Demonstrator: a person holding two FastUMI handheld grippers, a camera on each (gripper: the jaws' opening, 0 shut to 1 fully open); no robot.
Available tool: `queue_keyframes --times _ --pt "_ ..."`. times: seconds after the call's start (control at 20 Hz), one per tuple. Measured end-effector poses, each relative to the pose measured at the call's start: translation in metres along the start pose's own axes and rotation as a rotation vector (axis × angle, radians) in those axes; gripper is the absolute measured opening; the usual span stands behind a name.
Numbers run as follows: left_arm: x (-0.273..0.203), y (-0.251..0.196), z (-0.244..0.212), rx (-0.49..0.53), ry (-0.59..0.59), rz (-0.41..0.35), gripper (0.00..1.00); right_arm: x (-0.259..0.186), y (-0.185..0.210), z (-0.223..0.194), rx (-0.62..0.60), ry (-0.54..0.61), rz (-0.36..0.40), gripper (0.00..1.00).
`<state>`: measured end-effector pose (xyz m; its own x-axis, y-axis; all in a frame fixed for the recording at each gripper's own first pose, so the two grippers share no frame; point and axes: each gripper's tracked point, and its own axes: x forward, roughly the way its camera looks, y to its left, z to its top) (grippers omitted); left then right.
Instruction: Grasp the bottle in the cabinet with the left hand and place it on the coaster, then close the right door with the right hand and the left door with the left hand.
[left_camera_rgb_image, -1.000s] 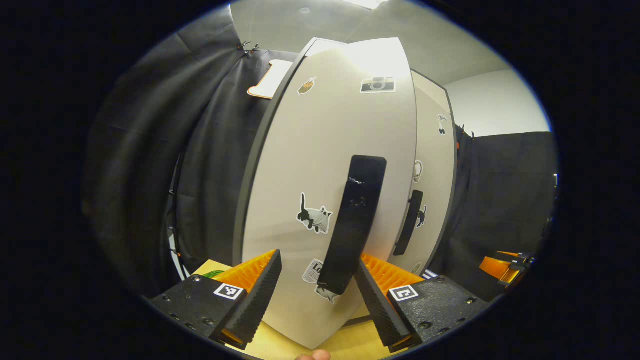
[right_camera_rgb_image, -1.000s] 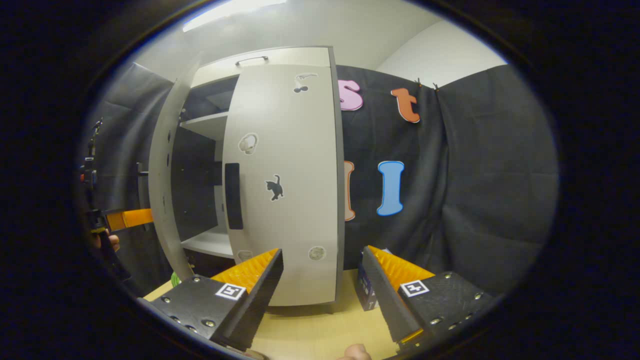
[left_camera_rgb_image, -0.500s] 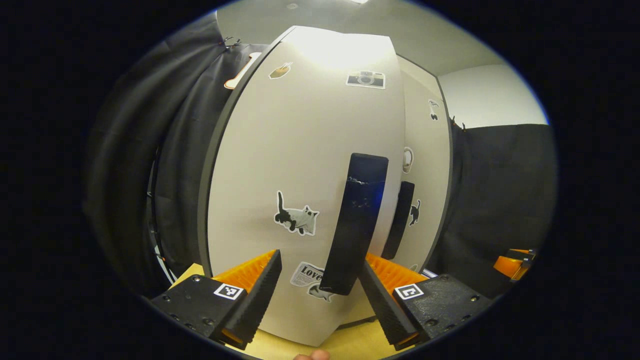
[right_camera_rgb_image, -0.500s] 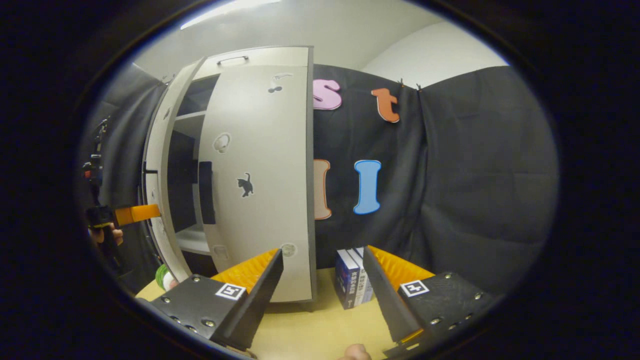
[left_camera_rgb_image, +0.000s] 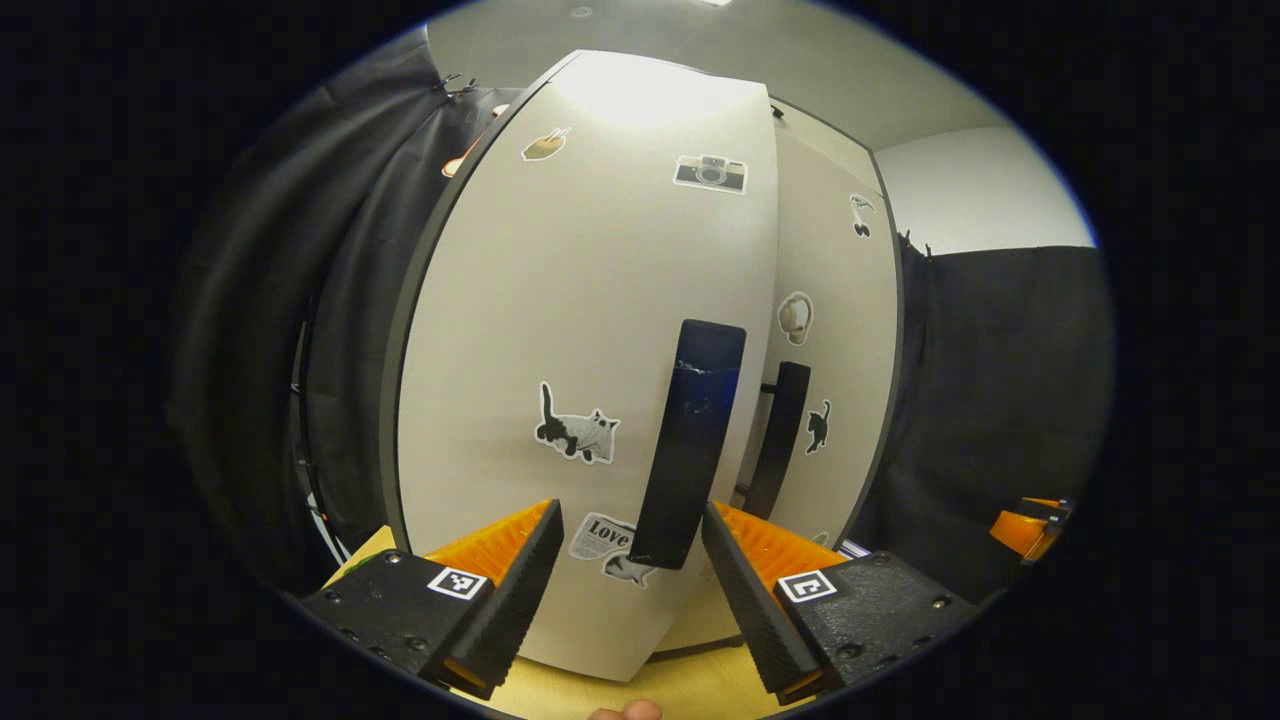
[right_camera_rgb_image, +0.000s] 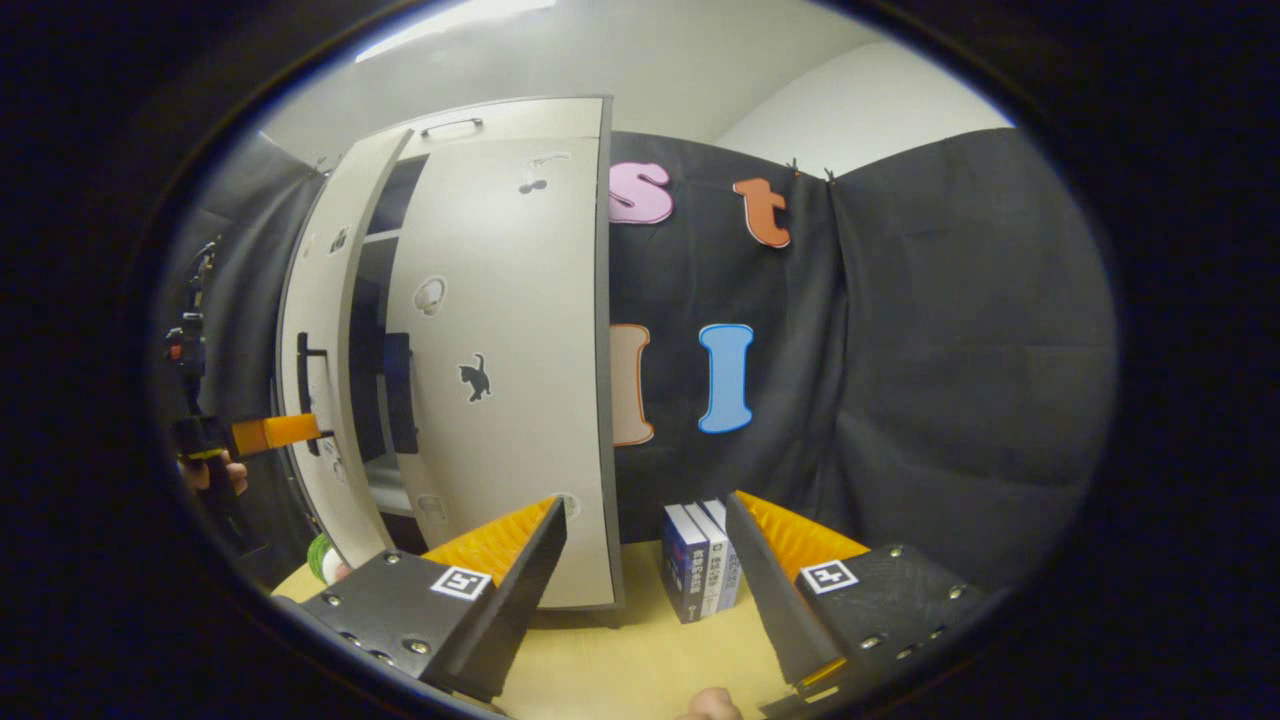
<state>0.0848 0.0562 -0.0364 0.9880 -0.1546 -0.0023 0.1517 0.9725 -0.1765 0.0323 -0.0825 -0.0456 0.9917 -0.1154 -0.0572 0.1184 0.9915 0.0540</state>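
Two doors matter at this stage, and both are stiff flat panels that should swing lightly on their hinges, so a push on the panel or its handle ought to be enough.

Left gripper view: the left door (left_camera_rgb_image: 560, 330), pale and dotted with stickers, stands close ahead, nearly shut. Its long black handle (left_camera_rgb_image: 690, 440) hangs upright, with its lower end between the two fingers of the left hand-held gripper (left_camera_rgb_image: 625, 590). The jaws stand apart and do not clamp it; whether the right-hand finger touches the handle I cannot tell. That rigid bar near the door's free edge is the sensible place to press, since it gives the most leverage. Beyond it the right door (left_camera_rgb_image: 830, 330) lies flush with the cabinet, and its own handle (left_camera_rgb_image: 780, 440) is just beside the first. The gripper is held level and points straight at the door, low over the table (left_camera_rgb_image: 690, 690).

Right gripper view: the right hand-held gripper (right_camera_rgb_image: 645, 590) is released, empty and well back from the right door (right_camera_rgb_image: 500, 350). It points past the door's edge toward some books (right_camera_rgb_image: 700, 560) standing on the table. A narrow dark gap shows between the doors. At far left a hand (right_camera_rgb_image: 215, 470) holds the other gripper against the left door. The bottle and the coaster I cannot make out clearly.
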Motion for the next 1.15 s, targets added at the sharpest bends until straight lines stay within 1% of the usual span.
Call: queue_keyframes --times 0.35,0.85,0.95,1.1,1.15 --pt "-0.016 0.001 -0.004 0.011 0.013 0.038 0.90 -0.006 0.003 -0.003 -0.004 0.014 0.036 0.97" --pt "-0.038 -0.013 -0.006 0.045 0.041 0.070 0.90 -0.010 0.003 -0.003 0.003 0.019 0.079 0.96" --pt "-0.042 -0.017 -0.002 0.053 0.048 0.092 0.90 -0.011 0.001 0.001 0.006 0.013 0.083 0.96" --pt "-0.049 -0.024 0.020 0.084 0.023 0.147 0.90 -0.008 -0.008 0.018 -0.005 -0.025 0.084 0.96" --pt "-0.051 -0.031 0.029 0.099 0.008 0.156 0.90 -0.006 -0.013 0.026 -0.008 -0.035 0.086 0.96"
